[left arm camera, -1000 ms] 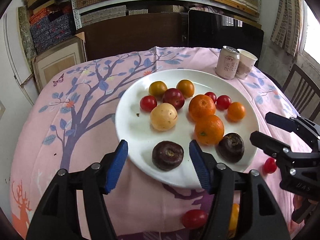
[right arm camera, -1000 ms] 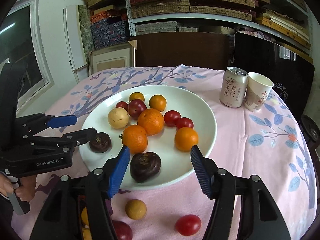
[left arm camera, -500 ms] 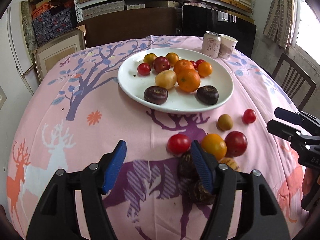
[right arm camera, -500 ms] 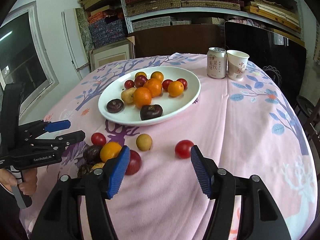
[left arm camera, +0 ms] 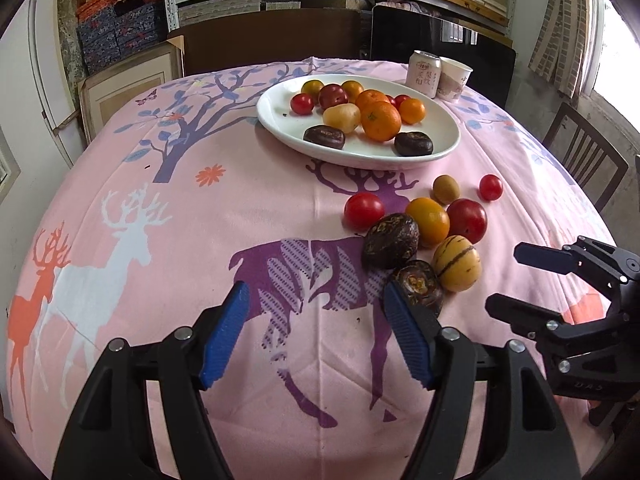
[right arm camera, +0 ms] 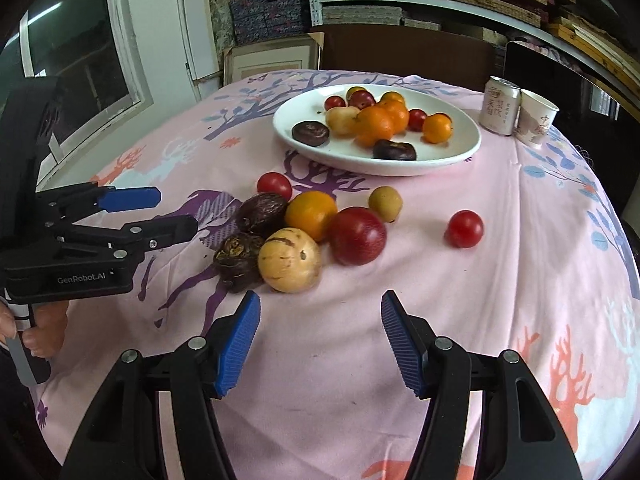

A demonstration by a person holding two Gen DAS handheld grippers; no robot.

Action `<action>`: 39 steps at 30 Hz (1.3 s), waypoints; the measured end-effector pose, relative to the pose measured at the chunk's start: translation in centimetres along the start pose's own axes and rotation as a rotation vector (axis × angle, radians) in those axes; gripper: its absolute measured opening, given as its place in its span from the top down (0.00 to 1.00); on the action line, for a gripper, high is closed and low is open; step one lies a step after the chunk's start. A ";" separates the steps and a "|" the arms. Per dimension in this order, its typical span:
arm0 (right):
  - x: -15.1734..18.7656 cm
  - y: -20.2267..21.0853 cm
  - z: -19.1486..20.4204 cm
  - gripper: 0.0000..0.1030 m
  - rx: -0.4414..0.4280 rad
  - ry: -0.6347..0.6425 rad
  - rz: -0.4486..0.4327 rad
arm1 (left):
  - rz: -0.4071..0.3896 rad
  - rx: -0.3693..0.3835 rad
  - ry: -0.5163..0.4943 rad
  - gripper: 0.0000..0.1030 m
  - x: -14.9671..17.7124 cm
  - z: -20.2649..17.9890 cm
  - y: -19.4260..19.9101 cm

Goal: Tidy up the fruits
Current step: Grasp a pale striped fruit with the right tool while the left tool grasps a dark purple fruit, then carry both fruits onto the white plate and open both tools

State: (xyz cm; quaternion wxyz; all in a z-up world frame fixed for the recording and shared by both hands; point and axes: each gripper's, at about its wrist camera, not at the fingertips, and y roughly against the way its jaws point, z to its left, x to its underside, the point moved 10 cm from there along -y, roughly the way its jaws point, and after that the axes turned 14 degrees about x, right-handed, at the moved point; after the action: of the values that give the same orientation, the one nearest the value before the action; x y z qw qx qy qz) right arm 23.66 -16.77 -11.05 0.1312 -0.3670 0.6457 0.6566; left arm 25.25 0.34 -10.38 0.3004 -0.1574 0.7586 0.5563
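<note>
A white plate (left arm camera: 280, 118) (right arm camera: 452, 158) at the far side of the table holds several fruits: oranges, red tomatoes, a yellow fruit and two dark purple ones. A loose cluster lies on the pink cloth nearer me: a striped yellow fruit (left arm camera: 456, 263) (right arm camera: 289, 260), two dark purple fruits (left arm camera: 391, 241) (right arm camera: 261, 209), an orange (right arm camera: 311, 214), a red plum (right arm camera: 357, 235), a small red tomato (right arm camera: 464, 228). My left gripper (left arm camera: 314, 334) (right arm camera: 160, 212) is open and empty, left of the cluster. My right gripper (right arm camera: 320, 344) (left arm camera: 520, 280) is open and empty, in front of it.
A drink can (left arm camera: 424, 73) and a paper cup (left arm camera: 454, 80) stand behind the plate. A wooden chair (left arm camera: 584, 160) stands at the right. Shelves with boxes fill the back wall. The tablecloth curves down at the near edge.
Both grippers have drawn back from the plate toward the near side of the table. The loose fruit cluster has come into full view. Both stay open.
</note>
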 end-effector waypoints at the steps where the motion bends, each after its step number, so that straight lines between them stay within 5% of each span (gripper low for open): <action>1: -0.2 -0.3 0.3 0.39 -0.003 0.002 0.003 | 0.000 0.001 0.002 0.34 0.1 0.1 0.1; 8: -1.4 -2.5 1.6 0.43 -0.062 -0.037 0.041 | 0.007 0.005 -0.004 0.34 0.7 0.4 0.2; 10: -1.7 -3.0 1.8 0.62 -0.116 -0.062 0.057 | 0.014 0.008 -0.007 0.34 0.9 0.4 0.1; 14: -2.1 -3.3 1.8 0.63 -0.172 -0.098 0.063 | 0.037 0.009 -0.013 0.34 1.3 0.0 -0.6; 26: -0.5 -0.8 -2.6 0.62 -0.153 -0.177 0.001 | 0.083 0.045 -0.095 0.34 0.6 -4.3 -3.6; 31: -0.6 -0.6 -3.2 0.62 -0.172 -0.204 -0.014 | 0.119 0.064 -0.087 0.56 0.2 -4.9 -5.7; 39: -1.0 0.1 -4.0 0.62 -0.155 -0.215 -0.050 | 0.091 0.074 -0.087 0.58 -0.3 -5.2 -5.1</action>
State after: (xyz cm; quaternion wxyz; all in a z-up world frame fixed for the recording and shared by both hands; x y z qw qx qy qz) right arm 25.53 -20.24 -9.92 0.1874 -0.3194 0.5659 0.7366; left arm 26.92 -6.28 -12.96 0.3129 -0.0871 0.7714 0.5472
